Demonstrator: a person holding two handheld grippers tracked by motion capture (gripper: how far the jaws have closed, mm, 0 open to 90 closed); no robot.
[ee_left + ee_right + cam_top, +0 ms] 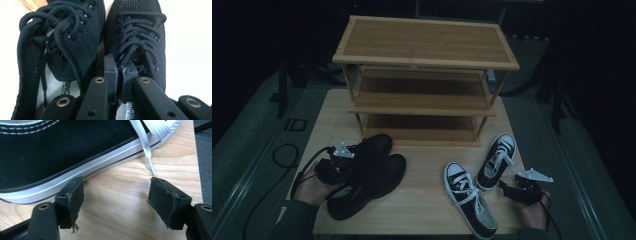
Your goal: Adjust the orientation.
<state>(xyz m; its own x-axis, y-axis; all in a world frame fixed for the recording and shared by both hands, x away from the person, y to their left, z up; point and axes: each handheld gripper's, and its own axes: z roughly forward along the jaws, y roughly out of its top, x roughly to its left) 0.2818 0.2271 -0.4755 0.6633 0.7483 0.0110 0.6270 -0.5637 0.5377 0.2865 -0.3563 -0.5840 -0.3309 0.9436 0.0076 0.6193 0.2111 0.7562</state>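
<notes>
High view: left hand-held gripper (346, 161) sits on the pair of black knit lace-up shoes (367, 175) at the tabletop's (422, 200) front left, just in front of the three-tier bamboo shoe rack (424, 75). Rack shelves look bare. Right hand-held gripper (512, 189) hovers at front right, just beside the two black-and-white canvas sneakers (477, 187), which lie apart and splayed. Likely step: lift the black pair together and move it to a shelf.

Left gripper view: left hand-held gripper (119, 72) is nearly closed, jaws pinching the inner collar edges of both black shoes where they meet. Left-hand shoe (57, 45) and right-hand shoe (140, 37) lie side by side, touching, toes away from camera. Matte mesh uppers, round black laces loosely tied, pale insole with printed lettering, too cropped to read. To do it well, I'd say: keep the pinch tight on both collars, lift straight so neither shoe slips out, keep soles level, mind the loose laces catching the rack's edge.

Right gripper view: right hand-held gripper (116, 195) is wide open, nothing between the jaws, bare wood below. One pad is just beside the sneaker's (50, 152) white rubber sidewall; cannot tell if it touches. A white lace (146, 147) trails down to the tabletop (120, 202). Pad edges frayed.
</notes>
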